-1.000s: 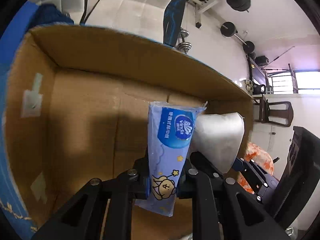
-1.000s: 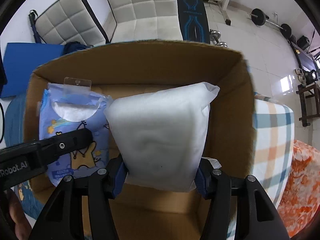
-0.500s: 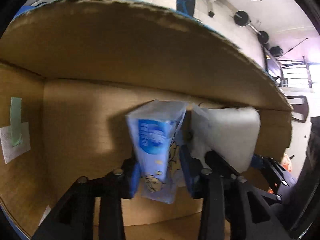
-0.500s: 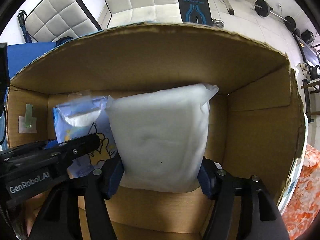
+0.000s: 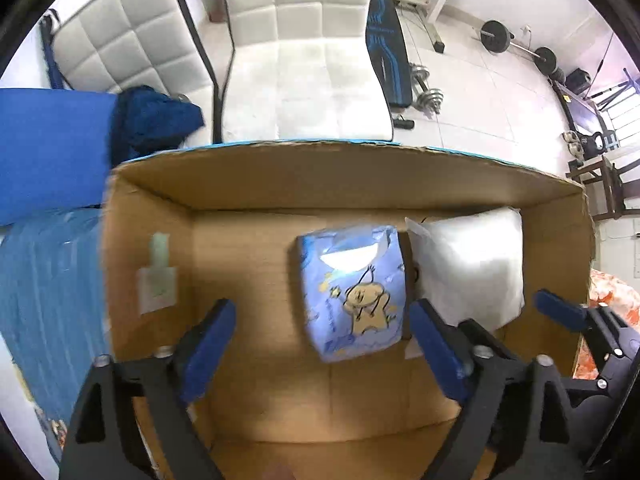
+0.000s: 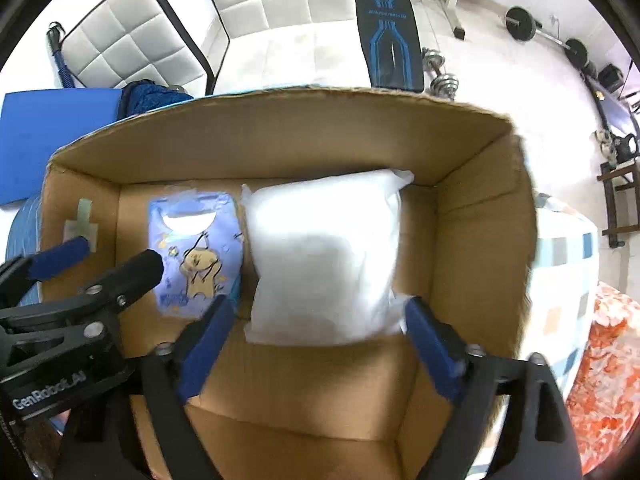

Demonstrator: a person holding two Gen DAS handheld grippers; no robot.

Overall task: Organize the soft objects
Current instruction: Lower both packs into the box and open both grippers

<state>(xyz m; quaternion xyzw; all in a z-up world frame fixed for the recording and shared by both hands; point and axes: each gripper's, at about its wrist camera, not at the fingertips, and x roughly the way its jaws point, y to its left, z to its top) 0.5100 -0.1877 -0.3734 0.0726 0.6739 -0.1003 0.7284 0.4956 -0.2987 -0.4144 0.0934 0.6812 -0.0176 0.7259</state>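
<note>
- With both jaws opening: left gripper and right gripper spread wide, pads off the packs, unlike a second ago.
- Blue tissue pack, white pack: released, centre frame, side by side on cardboard box floor; placement apparently complete.

Bright daylight floods both wrist views, blowing the white tiled floor and quilted white cushions toward overexposure at twelve o'clock. Inside the brown cardboard box light is dimmer; a soft shadow falls across its floor near nine o'clock. Glare washes the white plastic-wrapped soft pack, and the blue cartoon-printed tissue pack shows a bright patch. Slight motion blur softens edges. Fisheye curvature bends the box rim, and black vignetting fills the corners.
</note>
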